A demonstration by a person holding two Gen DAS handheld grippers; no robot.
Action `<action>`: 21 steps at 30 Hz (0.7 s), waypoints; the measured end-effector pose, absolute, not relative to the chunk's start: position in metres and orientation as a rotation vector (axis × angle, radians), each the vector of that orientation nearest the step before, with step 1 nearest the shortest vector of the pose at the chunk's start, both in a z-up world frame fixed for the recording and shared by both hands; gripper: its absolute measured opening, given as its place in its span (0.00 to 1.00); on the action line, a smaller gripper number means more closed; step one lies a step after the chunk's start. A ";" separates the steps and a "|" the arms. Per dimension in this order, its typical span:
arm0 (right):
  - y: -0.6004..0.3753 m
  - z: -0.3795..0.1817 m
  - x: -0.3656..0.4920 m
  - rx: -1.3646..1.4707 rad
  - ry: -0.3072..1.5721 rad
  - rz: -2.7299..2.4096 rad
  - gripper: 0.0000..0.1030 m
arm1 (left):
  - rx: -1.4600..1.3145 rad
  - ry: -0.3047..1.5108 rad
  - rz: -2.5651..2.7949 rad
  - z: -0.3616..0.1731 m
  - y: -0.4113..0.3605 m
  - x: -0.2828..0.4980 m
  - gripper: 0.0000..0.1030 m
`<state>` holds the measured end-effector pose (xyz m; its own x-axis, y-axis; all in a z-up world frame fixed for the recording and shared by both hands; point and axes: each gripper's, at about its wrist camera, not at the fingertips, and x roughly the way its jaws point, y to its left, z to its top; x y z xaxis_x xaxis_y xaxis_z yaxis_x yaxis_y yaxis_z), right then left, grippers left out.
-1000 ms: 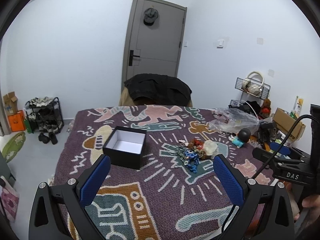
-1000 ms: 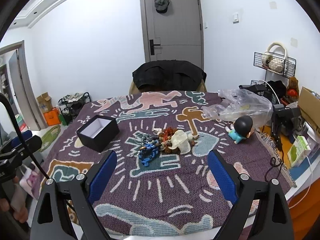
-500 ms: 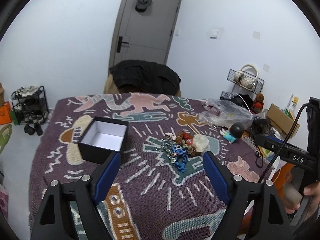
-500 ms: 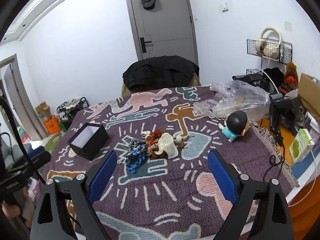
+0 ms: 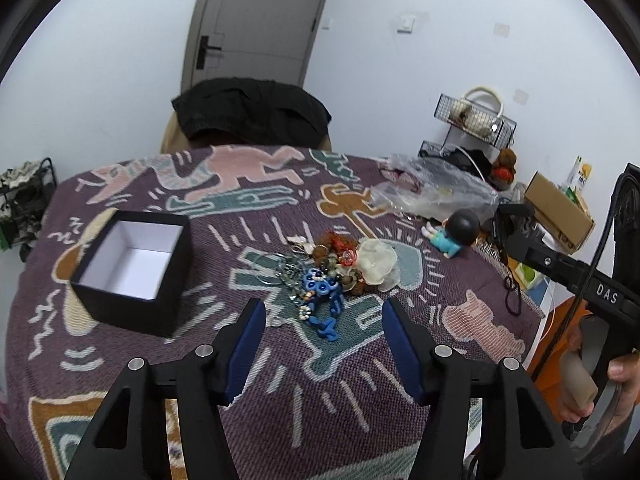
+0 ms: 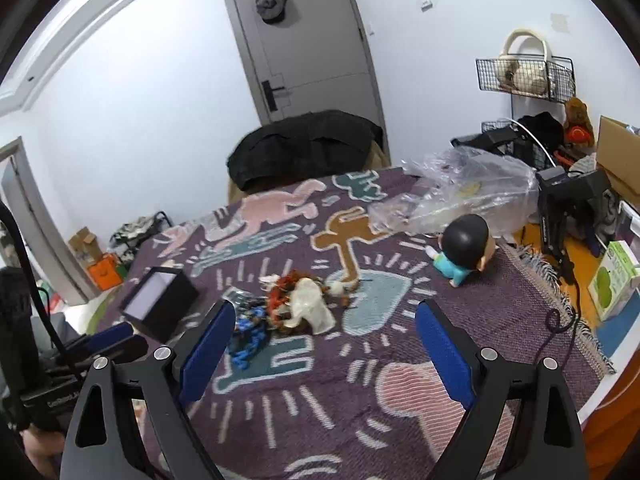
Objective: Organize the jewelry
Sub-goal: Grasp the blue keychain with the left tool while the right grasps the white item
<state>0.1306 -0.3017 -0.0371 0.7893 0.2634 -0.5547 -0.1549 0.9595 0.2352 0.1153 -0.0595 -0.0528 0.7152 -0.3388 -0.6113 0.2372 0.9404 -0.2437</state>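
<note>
A pile of jewelry (image 5: 332, 268) lies mid-table on the patterned cloth: blue bead pieces, red and brown beads, metal rings and a pale shell-like piece. It also shows in the right wrist view (image 6: 288, 308). An open black box with a white inside (image 5: 134, 270) stands left of the pile, and shows in the right wrist view (image 6: 160, 304). My left gripper (image 5: 324, 320) is open and empty, just short of the pile. My right gripper (image 6: 324, 328) is open and empty, above the cloth in front of the pile.
A doll with a black head (image 5: 456, 232) and a clear plastic bag (image 5: 436, 192) lie at the table's right. A chair with a black jacket (image 5: 252, 112) stands behind the table. A cardboard box (image 5: 560, 212) and wire shelf (image 5: 476, 120) stand at the right.
Both grippers have moved forward and lower towards the jewelry pile, which looks larger now. The right view has tilted. Both stay open and empty.
</note>
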 end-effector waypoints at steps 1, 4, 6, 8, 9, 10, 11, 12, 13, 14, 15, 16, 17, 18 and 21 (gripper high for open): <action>-0.304 -0.040 0.135 0.193 0.640 0.234 0.89 | -0.150 0.714 -0.322 -0.055 -0.061 0.119 0.59; -0.310 -0.050 0.147 0.224 0.683 0.242 0.89 | -0.142 0.743 -0.332 -0.064 -0.067 0.134 0.58; -0.312 -0.056 0.153 0.234 0.694 0.235 0.89 | -0.137 0.766 -0.336 -0.071 -0.070 0.144 0.58; -0.312 -0.061 0.159 0.242 0.710 0.244 0.86 | -0.136 0.778 -0.335 -0.077 -0.072 0.151 0.58; -0.312 -0.063 0.162 0.251 0.721 0.254 0.84 | -0.142 0.790 -0.336 -0.081 -0.073 0.156 0.57; -0.312 -0.066 0.166 0.259 0.734 0.261 0.82 | -0.148 0.799 -0.339 -0.085 -0.073 0.160 0.57; -0.312 -0.068 0.170 0.268 0.746 0.265 0.81 | -0.153 0.807 -0.342 -0.089 -0.074 0.163 0.56; -0.312 -0.070 0.173 0.282 0.755 0.270 0.81 | -0.152 0.816 -0.341 -0.093 -0.076 0.167 0.53; -0.312 -0.072 0.177 0.295 0.759 0.274 0.81 | -0.148 0.824 -0.339 -0.096 -0.077 0.170 0.51; -0.312 -0.074 0.179 0.305 0.763 0.274 0.81 | -0.147 0.837 -0.338 -0.100 -0.078 0.174 0.51; -0.312 -0.077 0.184 0.319 0.770 0.276 0.81 | -0.150 0.848 -0.338 -0.105 -0.078 0.178 0.50; -0.311 -0.080 0.188 0.338 0.779 0.281 0.81 | -0.151 0.857 -0.339 -0.108 -0.079 0.180 0.49; -0.311 -0.083 0.192 0.354 0.787 0.286 0.81 | -0.151 0.870 -0.340 -0.112 -0.080 0.183 0.48; -0.309 -0.086 0.197 0.368 0.798 0.289 0.81 | -0.149 0.883 -0.340 -0.117 -0.081 0.186 0.45; -0.303 -0.096 0.209 0.385 0.821 0.292 0.81 | -0.146 0.920 -0.329 -0.129 -0.083 0.193 0.31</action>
